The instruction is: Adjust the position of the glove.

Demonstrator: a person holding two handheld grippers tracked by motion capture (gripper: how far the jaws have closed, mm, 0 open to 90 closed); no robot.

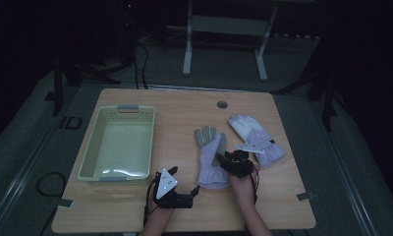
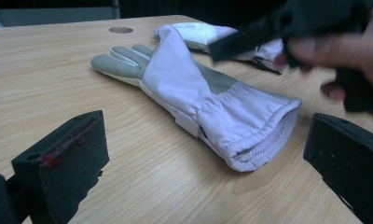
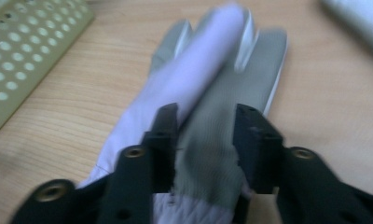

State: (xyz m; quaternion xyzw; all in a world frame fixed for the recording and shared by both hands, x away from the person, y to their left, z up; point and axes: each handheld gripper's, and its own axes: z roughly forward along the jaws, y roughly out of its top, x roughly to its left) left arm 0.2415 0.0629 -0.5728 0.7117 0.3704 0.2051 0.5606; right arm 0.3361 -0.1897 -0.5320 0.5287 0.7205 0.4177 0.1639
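Table (image 1: 135, 103): your biggest risk surface; the near glove lies flat on the bare wood at about 5 o'clock from the table's middle, so a pinch taken too low may scrape the boards and catch only a thin fold.
Basket (image 1: 91, 147): sits at 9 o'clock from the near glove, well apart; if you carry the glove there by a shallow fold, I judge it could slip out on the way (the fabric looks soft and slack).
Near glove (image 1: 211, 157): fingers point to 12 o'clock, cuff toward you; one lilac flap is folded over the grey palm, and it may unfold as you lift.
Far glove (image 1: 256, 137): lies at 2 o'clock, near the first; a wide sweep could drag it.
Right gripper (image 3: 205, 140): jaws partly apart, straddling the grey palm, not pressing on it yet.
Left gripper (image 2: 205, 158): jaws stand wide apart, holding nothing, aimed at the cuff.
Writing: no brand, label or lettering is readable anywhere.
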